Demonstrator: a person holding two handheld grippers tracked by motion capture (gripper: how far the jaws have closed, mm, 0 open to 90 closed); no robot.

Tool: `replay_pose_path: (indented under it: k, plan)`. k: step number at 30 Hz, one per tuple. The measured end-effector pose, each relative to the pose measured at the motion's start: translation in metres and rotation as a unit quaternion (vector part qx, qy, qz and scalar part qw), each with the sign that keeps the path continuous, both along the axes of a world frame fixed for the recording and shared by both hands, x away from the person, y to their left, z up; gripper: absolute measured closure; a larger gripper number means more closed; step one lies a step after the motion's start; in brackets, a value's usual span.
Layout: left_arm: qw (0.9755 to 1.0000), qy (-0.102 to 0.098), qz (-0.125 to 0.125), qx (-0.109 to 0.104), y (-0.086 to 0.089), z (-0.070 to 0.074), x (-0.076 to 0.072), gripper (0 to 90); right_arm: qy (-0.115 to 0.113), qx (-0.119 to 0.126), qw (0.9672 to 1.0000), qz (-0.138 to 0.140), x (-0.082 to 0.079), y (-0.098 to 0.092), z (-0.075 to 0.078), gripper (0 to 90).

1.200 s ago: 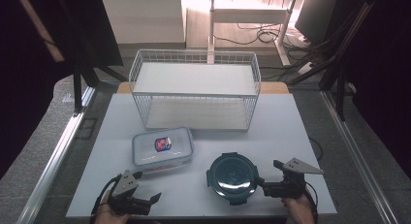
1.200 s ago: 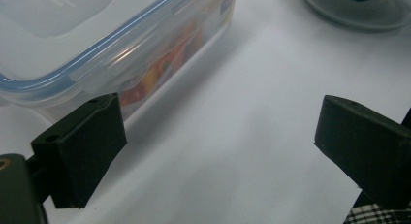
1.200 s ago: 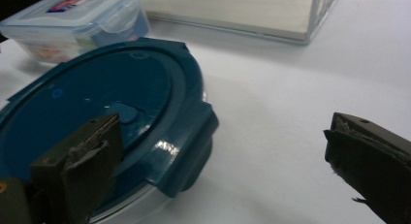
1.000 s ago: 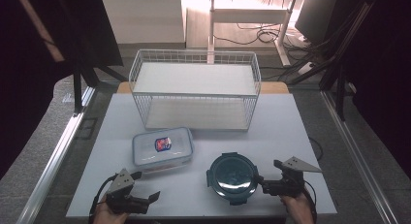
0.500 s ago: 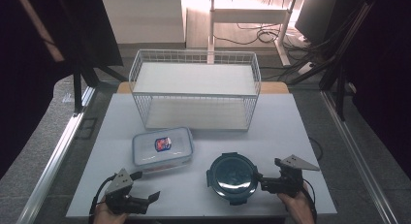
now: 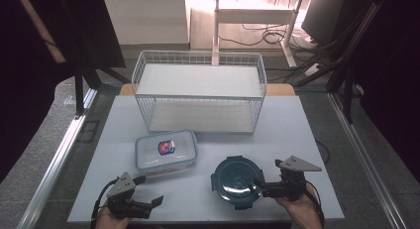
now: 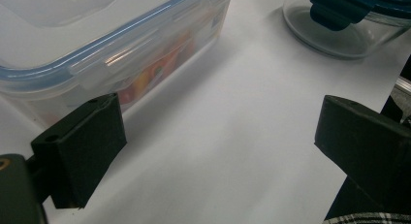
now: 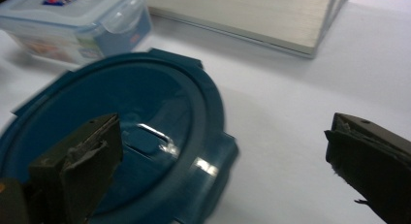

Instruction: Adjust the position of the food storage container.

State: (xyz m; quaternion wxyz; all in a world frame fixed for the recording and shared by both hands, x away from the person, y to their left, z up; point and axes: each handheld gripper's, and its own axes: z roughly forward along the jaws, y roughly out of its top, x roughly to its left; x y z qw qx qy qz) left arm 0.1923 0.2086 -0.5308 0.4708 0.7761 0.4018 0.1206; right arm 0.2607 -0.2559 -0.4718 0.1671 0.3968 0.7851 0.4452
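White table (image 6: 307,140), high view: a wire basket (image 6: 199,92) stands at the far centre. Nearer the person, a clear rectangular container (image 6: 166,150) w/ blue-trimmed lid lies left of centre; a round glass bowl w/ dark teal lid (image 6: 237,182) sits just to its right, near the front edge. Right gripper (image 6: 261,185), jaws spread wide, reaches the bowl's right rim; in the right gripper view one jaw hangs over the lid, the other over bare table. Left gripper (image 6: 147,192), also gaping, rests at front left, just short of the rect. container, holding nothing.
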Motion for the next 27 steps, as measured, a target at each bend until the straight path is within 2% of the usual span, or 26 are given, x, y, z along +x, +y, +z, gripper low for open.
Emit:
replay_pose_path:
  k: [2,6,7,8,9,12,14,15,16,17,18,20,21,22,23,25,26,27]
  plan:
    - [1.0,0.0,0.0,-0.001,0.0,0.0,0.0,3.8,0.004,0.007,0.9999,0.011,0.0,0.003,0.003,0.0]
    - [1.0,0.0,0.001,-0.003,0.001,0.0,0.0,3.8,0.005,0.001,0.9997,0.023,-0.002,0.009,0.009,0.1]
    - [1.0,0.0,0.001,-0.003,0.001,0.0,0.001,3.8,0.007,-0.003,0.9994,0.035,-0.002,0.011,0.01,0.6]
    - [1.0,-0.001,0.002,-0.003,0.001,0.0,0.001,3.8,0.006,-0.008,0.9992,0.039,-0.003,0.017,0.012,6.7]
    - [1.0,-0.001,0.002,-0.003,0.001,0.0,0.001,3.8,0.006,-0.008,0.9992,0.039,-0.003,0.017,0.012,6.7]
    - [1.0,-0.001,0.004,-0.005,0.002,0.0,0.001,3.8,0.01,-0.018,0.998,0.06,-0.007,0.032,0.015,29.5]
    - [1.0,0.0,0.004,-0.005,0.002,0.0,0.001,3.8,0.024,-0.019,0.9955,0.09,-0.008,0.039,0.014,43.5]
    - [1.0,0.0,0.004,-0.005,0.002,0.0,0.001,3.8,0.024,-0.019,0.9955,0.09,-0.008,0.039,0.014,43.5]
    - [1.0,-0.001,0.004,-0.004,0.002,0.0,0.001,3.9,0.026,-0.03,0.9921,0.119,-0.011,0.046,0.013,60.1]
    - [1.0,-0.001,0.004,-0.004,0.002,0.0,0.001,3.9,0.026,-0.03,0.9921,0.119,-0.011,0.046,0.013,60.1]
    - [1.0,-0.001,0.003,-0.002,0.002,0.0,0.001,3.9,0.019,-0.041,0.9893,0.139,-0.015,0.053,0.012,70.2]
    - [1.0,-0.001,0.003,-0.002,0.002,0.0,0.001,3.9,0.015,-0.044,0.9873,0.152,-0.019,0.058,0.013,79.9]
    - [1.0,-0.001,0.003,-0.002,0.002,0.0,0.001,4.0,0.015,-0.044,0.9873,0.152,-0.019,0.058,0.013,79.9]
    - [1.0,0.0,0.002,-0.002,0.002,0.0,0.001,4.1,0.024,-0.036,0.9848,0.168,-0.022,0.064,0.013,87.0]
    - [1.0,0.0,0.002,-0.002,0.002,0.0,0.001,4.1,0.026,-0.033,0.9841,0.173,-0.023,0.067,0.013,88.8]
    - [1.0,-0.001,0.003,-0.002,0.002,0.0,0.001,4.2,0.032,-0.035,0.9819,0.184,-0.025,0.073,0.011,89.1]
    - [1.0,-0.001,0.003,-0.002,0.002,0.0,0.001,4.2,0.032,-0.035,0.9819,0.184,-0.025,0.073,0.011,89.1]
    - [1.0,-0.001,0.003,-0.002,0.002,0.0,0.001,4.2,0.038,-0.039,0.9791,0.196,-0.028,0.082,0.009,89.2]
